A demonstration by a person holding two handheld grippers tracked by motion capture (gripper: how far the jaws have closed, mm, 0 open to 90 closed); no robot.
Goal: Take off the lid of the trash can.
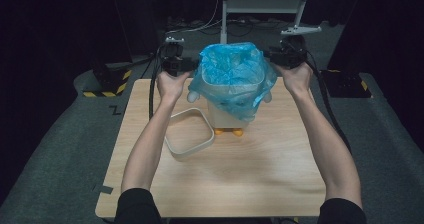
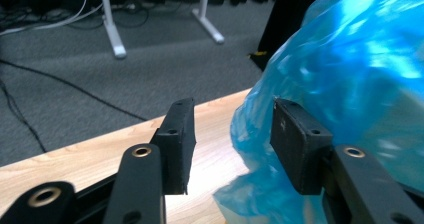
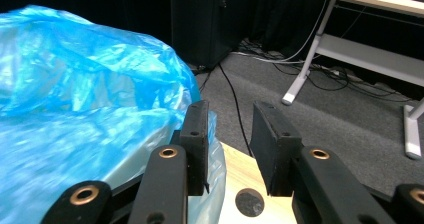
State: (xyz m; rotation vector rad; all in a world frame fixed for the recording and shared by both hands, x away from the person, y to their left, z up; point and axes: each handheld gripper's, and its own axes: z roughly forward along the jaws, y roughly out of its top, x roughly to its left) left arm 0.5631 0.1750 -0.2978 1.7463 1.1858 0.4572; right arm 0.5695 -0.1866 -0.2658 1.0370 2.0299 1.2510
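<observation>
Bag (image 1: 232,74) sits between both spread hand-held grippers, left (image 1: 186,64) and right (image 1: 276,58).

— We have bare table (image 1: 250,174) across the whole lower half of the high view, so our hands can pass there freely.

— And at centre? The bin (image 1: 231,111) with its blue bag (image 1: 232,76) blocks us there, and the bag bulges out to both sides.

— The white tray (image 1: 189,133) fills the spot left of the bin.

— Our left gripper (image 1: 186,64) and right gripper (image 1: 274,58) sit just beside the bag, jaws apart, nothing between them.
</observation>
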